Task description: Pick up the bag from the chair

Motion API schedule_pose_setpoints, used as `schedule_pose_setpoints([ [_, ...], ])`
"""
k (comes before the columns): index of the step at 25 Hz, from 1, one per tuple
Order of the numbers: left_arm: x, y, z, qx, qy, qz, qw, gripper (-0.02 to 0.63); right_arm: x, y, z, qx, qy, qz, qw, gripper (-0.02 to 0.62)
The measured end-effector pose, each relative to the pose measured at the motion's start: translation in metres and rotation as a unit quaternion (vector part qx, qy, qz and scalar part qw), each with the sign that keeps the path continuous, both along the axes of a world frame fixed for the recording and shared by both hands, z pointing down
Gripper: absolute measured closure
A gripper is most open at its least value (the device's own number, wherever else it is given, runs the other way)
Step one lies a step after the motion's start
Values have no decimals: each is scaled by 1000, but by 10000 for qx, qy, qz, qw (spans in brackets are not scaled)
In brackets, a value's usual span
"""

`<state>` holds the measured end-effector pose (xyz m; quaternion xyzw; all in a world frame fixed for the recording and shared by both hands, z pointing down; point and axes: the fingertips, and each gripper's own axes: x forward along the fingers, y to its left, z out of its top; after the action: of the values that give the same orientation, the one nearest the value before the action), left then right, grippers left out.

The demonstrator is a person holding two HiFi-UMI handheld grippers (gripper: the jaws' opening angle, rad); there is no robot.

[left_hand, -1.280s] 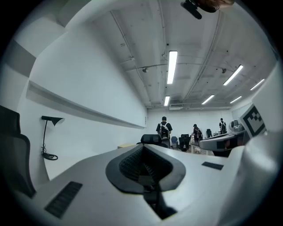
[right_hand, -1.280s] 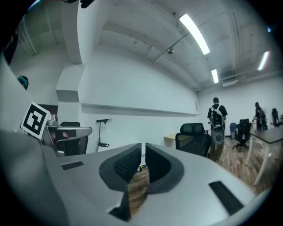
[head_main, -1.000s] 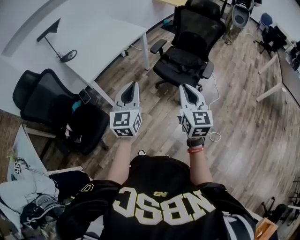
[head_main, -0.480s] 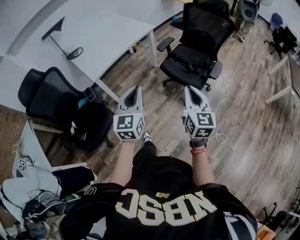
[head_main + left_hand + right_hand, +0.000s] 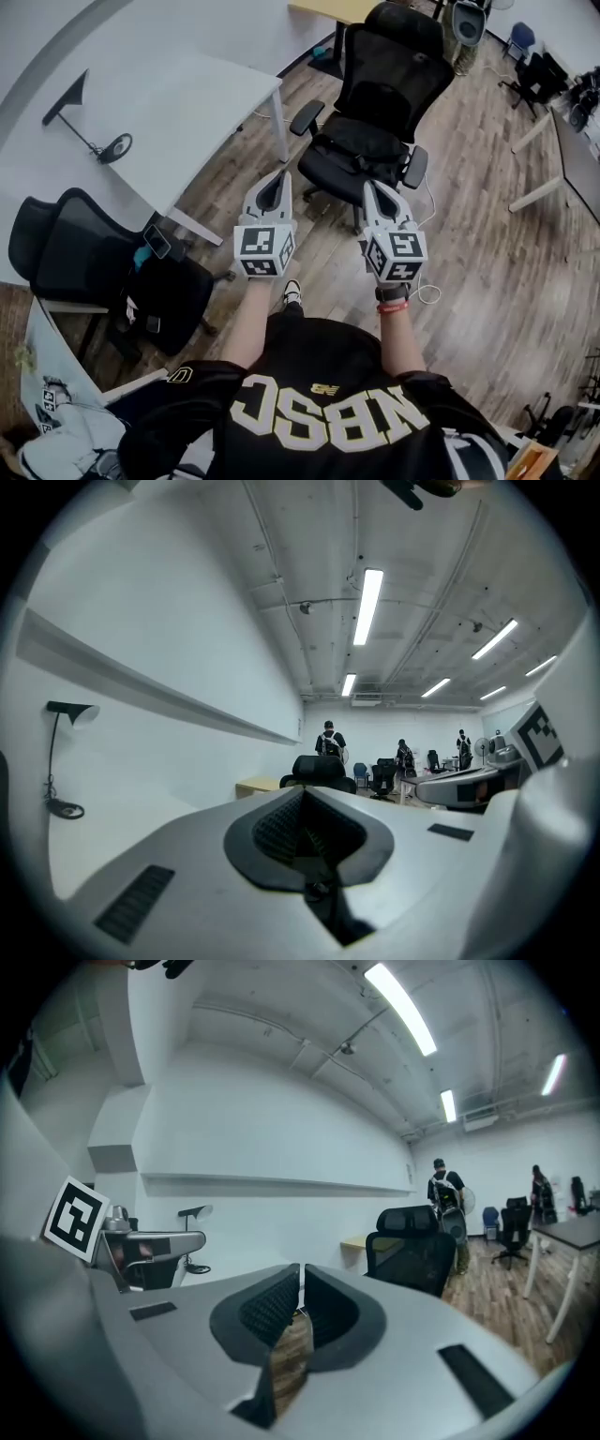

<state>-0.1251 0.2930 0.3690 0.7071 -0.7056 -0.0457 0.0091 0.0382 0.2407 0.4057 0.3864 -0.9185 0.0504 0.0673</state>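
Observation:
A black office chair point(image 5: 380, 103) stands straight ahead of me on the wood floor. On its seat lies a black bag point(image 5: 361, 155), hard to tell from the dark seat. Both grippers are held out side by side, pointing at the chair and short of it. My left gripper point(image 5: 277, 176) is shut and holds nothing. So is my right gripper point(image 5: 373, 186), its tips near the chair's base. In the left gripper view the closed jaws point(image 5: 305, 794) point toward the chair point(image 5: 319, 772). In the right gripper view the chair point(image 5: 412, 1246) shows to the right of the closed jaws point(image 5: 302, 1269).
A white desk point(image 5: 187, 103) with a desk lamp point(image 5: 89, 122) stands at the left. A second black chair point(image 5: 84, 262) with dark things on it is at the lower left. A white cable point(image 5: 431, 281) trails on the floor. Several people point(image 5: 328, 740) stand far off.
I have stepped toward the chair with the bag, and both grippers moved forward with me; their tips now reach close to the chair's front. Both jaws stayed closed and empty.

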Motion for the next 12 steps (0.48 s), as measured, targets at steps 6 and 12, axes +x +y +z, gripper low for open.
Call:
schedule_pose_setpoints([
  [6,-39,-57,6,-107,-5,413,9991,591,-49,-53,12,-264,-87,256,9993,571],
  [12,-37,-113,28,-380,-95,1062,9936,591,-63,-86,27,-452,37,605,9971,570],
])
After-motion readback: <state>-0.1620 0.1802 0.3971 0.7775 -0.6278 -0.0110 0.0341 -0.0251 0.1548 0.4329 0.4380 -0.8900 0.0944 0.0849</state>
